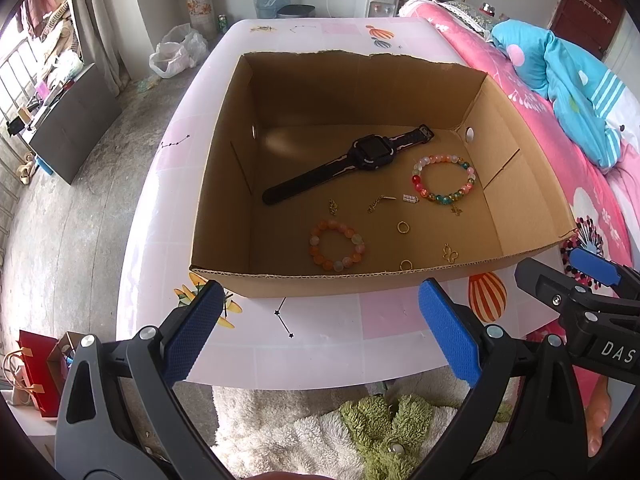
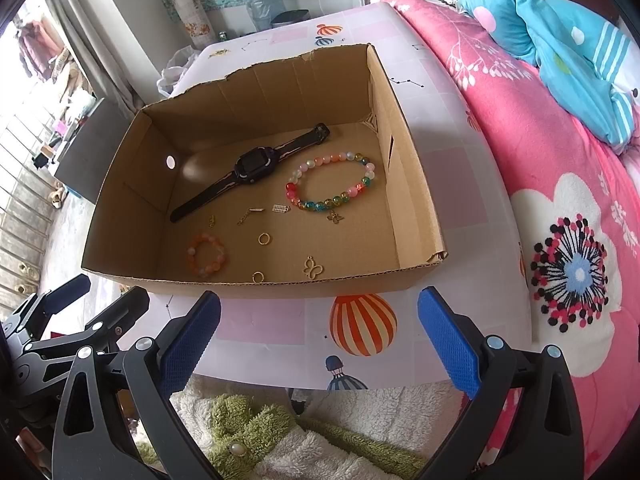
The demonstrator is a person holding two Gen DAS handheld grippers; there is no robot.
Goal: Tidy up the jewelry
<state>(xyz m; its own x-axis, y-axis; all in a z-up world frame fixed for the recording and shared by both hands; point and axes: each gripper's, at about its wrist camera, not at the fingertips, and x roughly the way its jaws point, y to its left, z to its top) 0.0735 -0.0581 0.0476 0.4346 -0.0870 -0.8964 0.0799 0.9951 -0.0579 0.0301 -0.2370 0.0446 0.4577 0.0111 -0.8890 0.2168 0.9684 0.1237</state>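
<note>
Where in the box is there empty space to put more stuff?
The box floor is bare along the back wall behind the watch, and on the right between the colourful bracelet and the side wall. The front middle is crowded: orange bracelet, rings, charms.

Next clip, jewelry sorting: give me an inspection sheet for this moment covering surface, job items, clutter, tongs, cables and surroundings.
Surface: table with a pink patterned cover; open cardboard box stands on it.
Job items: all in the box: black watch, multicolour bead bracelet, orange bead bracelet, gold ring, gold butterfly charm, several smaller gold pieces.
Clutter: nothing seen on the table outside the box.
Tongs: left tongs and right tongs both open, empty, short of the box's near wall.
Cables: nothing seen on the table.
Surroundings: bed with pink quilt on the right, plastic bag on the floor.
</note>
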